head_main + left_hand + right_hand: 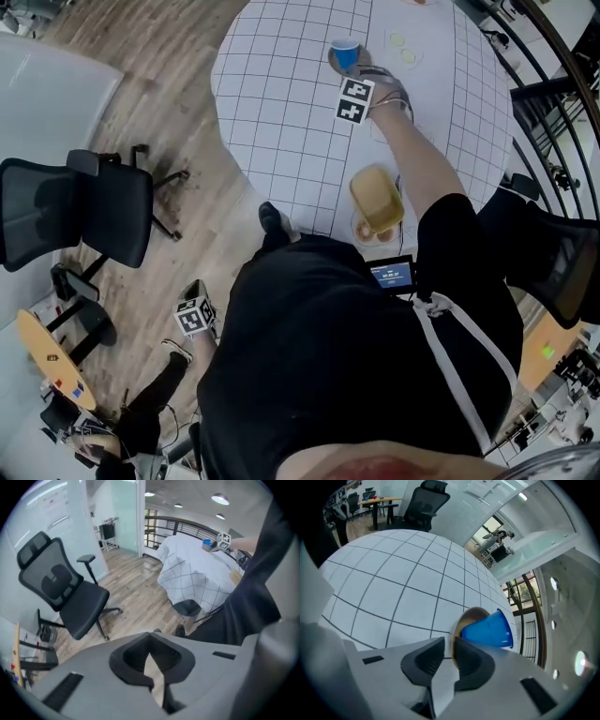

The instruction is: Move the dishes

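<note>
Blue cup on a brown saucer: we find this pair at the far side of the round table, which is covered with a white cloth ruled in a dark grid. The cup stands mouth up on the saucer.

The right gripper reaches across the table to the pair. In the right gripper view we note its jaws partly apart, with white cloth showing through the gap. The saucer's rim sits right at the jaw tips, against the inner edge of one jaw. We see no clamping on the rim, and the cup itself is beyond the tips and not gripped.

Just beyond the cup lies a pale dish with two yellowish pieces on it. At the near edge of the table a tan bowl rests on a small plate, well apart from the cup.

The left gripper hangs low at the person's left side, away from the table and over the wooden floor. In the left gripper view its jaws meet at the tips and nothing is between them.

A black office chair stands on the floor to the left of the table. A dark railing curves round the table's right side.
</note>
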